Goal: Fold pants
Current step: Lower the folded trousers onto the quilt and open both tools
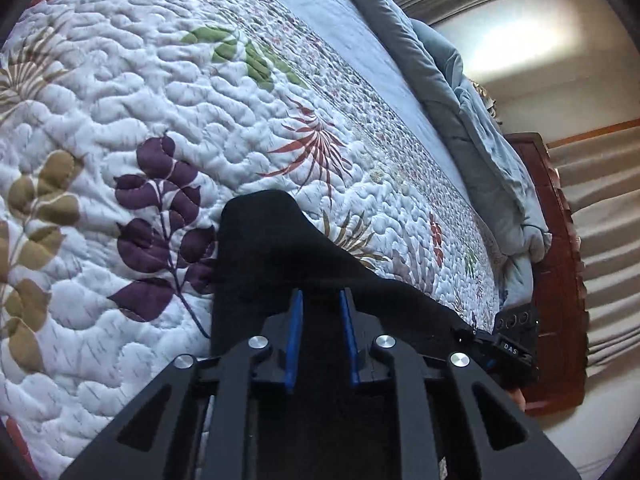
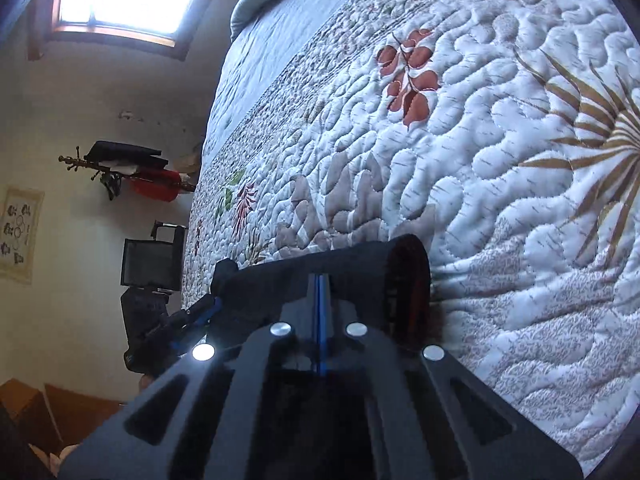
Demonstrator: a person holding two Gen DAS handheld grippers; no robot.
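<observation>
Two black grippers with blue finger pads work one dark, black fabric pair of pants [image 1: 276,248] on a white quilted bedspread [image 1: 160,92] printed with purple, olive and rust leaves. The left gripper [image 1: 320,300] has its fingers a little apart, dark cloth filling the gap between them — whether the pads press it cannot be told. The right gripper [image 2: 321,280] has its fingers pressed together, pinching the pants, whose edge curls up just to its right. A rumpled grey-blue duvet [image 1: 460,92] lies along the far side of the bed.
</observation>
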